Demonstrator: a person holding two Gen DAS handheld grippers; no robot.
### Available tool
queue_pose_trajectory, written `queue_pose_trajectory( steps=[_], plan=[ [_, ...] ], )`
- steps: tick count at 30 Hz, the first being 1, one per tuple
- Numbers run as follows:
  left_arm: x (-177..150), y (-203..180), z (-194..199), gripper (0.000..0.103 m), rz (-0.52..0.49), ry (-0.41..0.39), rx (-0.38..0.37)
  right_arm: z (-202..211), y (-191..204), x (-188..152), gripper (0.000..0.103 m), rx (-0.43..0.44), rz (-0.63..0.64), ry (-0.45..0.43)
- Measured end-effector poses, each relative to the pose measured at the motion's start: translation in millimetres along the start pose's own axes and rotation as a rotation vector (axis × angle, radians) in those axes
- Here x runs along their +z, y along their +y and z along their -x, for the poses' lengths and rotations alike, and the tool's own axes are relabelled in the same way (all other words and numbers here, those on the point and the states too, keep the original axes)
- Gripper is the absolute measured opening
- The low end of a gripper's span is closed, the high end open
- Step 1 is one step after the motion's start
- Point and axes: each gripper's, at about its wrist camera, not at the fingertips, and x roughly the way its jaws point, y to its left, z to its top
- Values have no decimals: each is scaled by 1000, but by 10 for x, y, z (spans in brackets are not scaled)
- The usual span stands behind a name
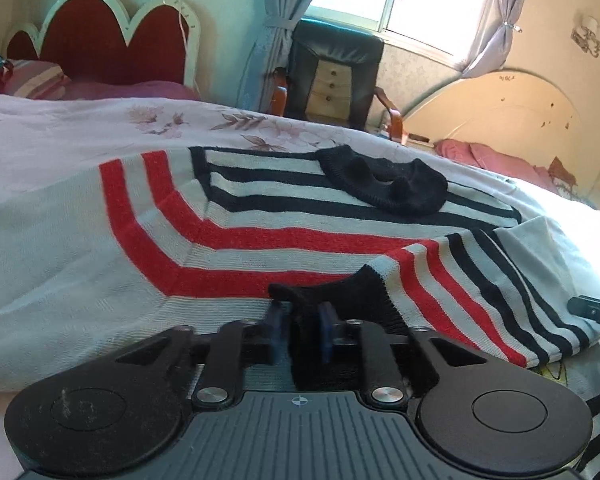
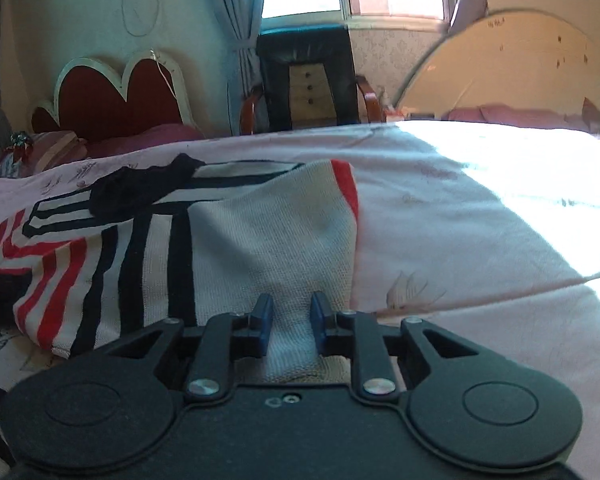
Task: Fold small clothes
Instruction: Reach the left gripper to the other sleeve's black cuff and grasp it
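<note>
Sweater cuff sits between left gripper pads on bed

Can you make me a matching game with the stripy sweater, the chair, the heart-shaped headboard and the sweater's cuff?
Things:
1. striped sweater
2. armchair
3. scalloped headboard
4. black cuff

Places or colours:
A. below the window
B. between the left gripper's blue pads
C. spread on the flowery bedcover
D. dark red with a white edge

Pairs: 1-C, 2-A, 3-D, 4-B
</note>
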Motion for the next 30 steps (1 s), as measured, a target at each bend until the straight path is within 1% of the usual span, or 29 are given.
queue_pose_trajectory(
  steps=[1,2,3,4,6,7,8,9,10,12,14,16,17,18,20,21,23,26,27,28,30],
  plan=[
    [-15,14,111,79,-3,-42,28,38,26,29,26,-2,-8,5],
    [-47,62,249,84,-3,-98,48,96,34,56,26,13,-27,-7],
    [-76,146,359,84,10,-117,50,180,39,82,26,37,-48,-30],
    [-109,264,449,84,45,-117,49,240,61,91,26,43,-54,-44],
    [-220,607,636,83,163,-137,59,339,110,90,27,51,-55,-52],
    [-288,795,717,77,224,-140,64,375,135,77,27,58,-59,-51],
    [-371,1009,791,62,289,-140,79,407,162,58,27,67,-64,-47],
    [-472,1208,858,57,349,-135,99,433,195,38,27,70,-67,-44],
    [-569,1403,921,56,406,-129,114,448,237,20,27,70,-69,-42],
    [-751,1761,1033,56,502,-122,154,459,341,-21,26,82,-79,-30],
    [-845,2012,1137,56,546,-128,174,422,481,-56,26,92,-77,-17],
    [-874,2163,1211,56,553,-137,196,331,647,-81,25,96,-65,-1],
    [-881,2226,1230,56,561,-140,196,247,744,-107,25,81,-57,15],
    [-880,2284,1239,56,571,-145,197,137,831,-134,25,62,-49,53],
    [-874,2399,1246,56,597,-154,193,57,1032,-159,25,28,0,51],
    [-883,2465,1259,56,616,-166,187,56,1114,-131,25,31,11,56],
    [-920,2634,1254,56,677,-188,176,107,1229,-90,23,81,-17,52],
    [-1049,2936,1271,55,799,-218,134,177,1441,-83,25,82,21,41],
    [-1088,3021,1278,53,832,-232,122,188,1479,-78,25,88,22,42],
    [-1121,3097,1280,47,856,-241,127,203,1512,-74,24,94,18,44],
    [-1175,3247,1278,46,906,-269,120,229,1563,-65,25,91,14,44]
  ],
)
